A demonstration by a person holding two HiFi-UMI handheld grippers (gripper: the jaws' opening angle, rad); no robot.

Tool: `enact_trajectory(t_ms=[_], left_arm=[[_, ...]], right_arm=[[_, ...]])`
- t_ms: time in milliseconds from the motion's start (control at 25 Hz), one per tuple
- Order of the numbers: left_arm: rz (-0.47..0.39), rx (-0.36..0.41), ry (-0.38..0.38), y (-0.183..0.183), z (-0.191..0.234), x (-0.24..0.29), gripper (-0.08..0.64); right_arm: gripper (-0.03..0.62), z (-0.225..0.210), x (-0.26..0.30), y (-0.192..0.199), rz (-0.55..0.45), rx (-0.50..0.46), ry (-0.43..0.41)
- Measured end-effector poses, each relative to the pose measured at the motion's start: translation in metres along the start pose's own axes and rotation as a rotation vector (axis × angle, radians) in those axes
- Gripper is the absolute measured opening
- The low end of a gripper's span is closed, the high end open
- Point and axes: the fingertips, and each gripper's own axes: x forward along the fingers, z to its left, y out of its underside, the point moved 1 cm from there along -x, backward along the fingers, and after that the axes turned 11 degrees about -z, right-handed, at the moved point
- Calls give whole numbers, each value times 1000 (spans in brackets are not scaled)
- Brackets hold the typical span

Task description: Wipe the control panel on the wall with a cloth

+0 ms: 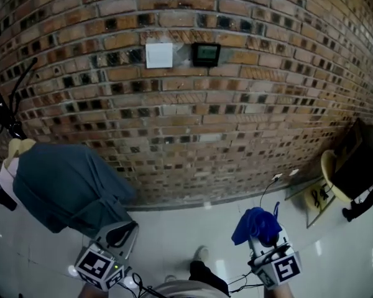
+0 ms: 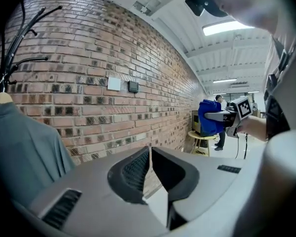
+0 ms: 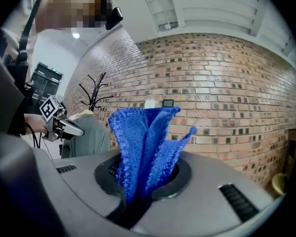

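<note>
- Head view: the control panel is seen high on the brick wall. It is a small dark unit just beside a white switch plate, and nothing is touching it.
- The cloth, blue, is pinched in the right hand-held gripper. The jaws are closed on its lower part, and the rest stands up in loose folds above them.
- Judged reason for the grip: the cloth is taken at one end so that a free bunch is left to be pressed against the panel.
- The right hand-held gripper is held low, close to the person's body and well apart from the wall. In the right gripper view the panel sits just above the cloth's top edge, so the aim seems set on it.
- Left hand-held gripper: the jaws are brought together with nothing between them.
- It is kept low on the left, near a grey garment hung on a coat rack. It is probably parked out of the way, since one tool is enough for wiping.
- Stage, as judged: the cloth is secured and no wiping has been started.
- Next move: the cloth is to be raised and carried forward to the panel. Light, flat pressure is called for, since the panel's controls could be triggered.
- Risks: the white plate could be brushed instead of the panel, and the loose folds could be dragged out of the jaws against rough brick.
</note>
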Motion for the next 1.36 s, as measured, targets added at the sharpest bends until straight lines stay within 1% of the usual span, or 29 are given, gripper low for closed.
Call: enact_trajectory(t_ms=[120, 320, 440, 560, 760, 1000, 1160, 1360], left_arm=[[-13, 5, 15, -5, -11, -20, 5], [-33, -4, 24, -12, -20, -42, 5], [-41, -10, 34, -14, -27, -50, 5], [-45, -20, 40, -12, -34, -55, 5], [-44, -15, 37, -19, -36, -61, 5], [-39, -24, 49, -2, -42, -69, 5], [-41, -23, 57, -8, -41, -70, 5], [-33, -30, 56, -14, -40, -65, 5]], right_arm=[[87, 4, -21, -23, -34, -51, 15], [87, 28, -40, -44, -55, -73, -6], [87, 40, -52, -47, -55, -58, -17], [86, 42, -58, -50, -77, -31, -19], [86, 48, -58, -62, -86, -42, -35], [86, 58, -66, -52, -88, -43, -30], [86, 61, -63, -55, -91, -44, -31], [86, 55, -55, -60, -80, -37, -32]])
